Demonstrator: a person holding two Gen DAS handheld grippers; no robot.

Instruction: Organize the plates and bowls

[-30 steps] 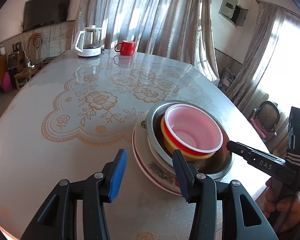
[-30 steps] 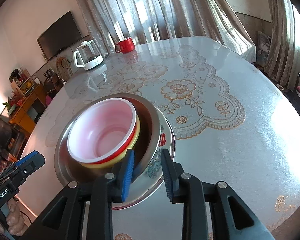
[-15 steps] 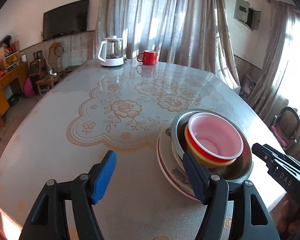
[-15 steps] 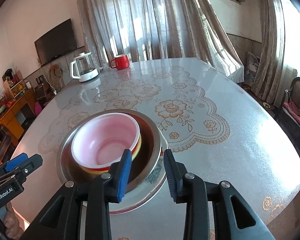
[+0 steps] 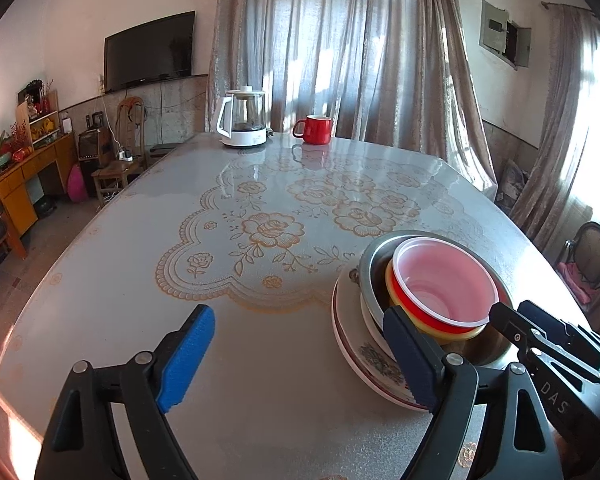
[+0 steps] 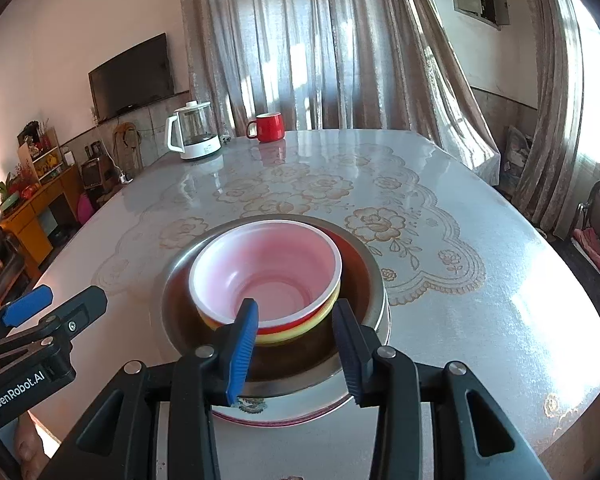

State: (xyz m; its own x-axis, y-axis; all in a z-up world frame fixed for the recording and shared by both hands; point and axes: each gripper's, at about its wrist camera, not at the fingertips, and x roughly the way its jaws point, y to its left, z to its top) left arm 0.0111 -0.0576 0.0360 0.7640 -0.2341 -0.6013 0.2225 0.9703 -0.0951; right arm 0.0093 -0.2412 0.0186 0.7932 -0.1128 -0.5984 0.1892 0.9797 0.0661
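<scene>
A stack stands near the table's front edge: a flowered plate [image 5: 376, 364] [image 6: 260, 408], a steel bowl [image 5: 370, 276] [image 6: 376, 320] on it, then yellow and red bowls and a pink-white bowl [image 5: 440, 284] [image 6: 268, 268] nested inside. My left gripper [image 5: 300, 356] is open and empty, left of the stack. My right gripper [image 6: 296, 344] is open and empty, close above the stack's near rim; it also shows in the left wrist view [image 5: 548, 340]. The left gripper shows in the right wrist view [image 6: 52, 304].
A glass kettle [image 5: 242, 118] [image 6: 194, 132] and a red mug [image 5: 314, 129] [image 6: 267, 127] stand at the table's far edge. Curtains hang behind. A chair [image 5: 588, 256] stands to the right, wooden furniture [image 5: 16, 184] to the left.
Both grippers have pulled back and risen from the stack. The right gripper's jaws have opened wider. The stack has not moved.
</scene>
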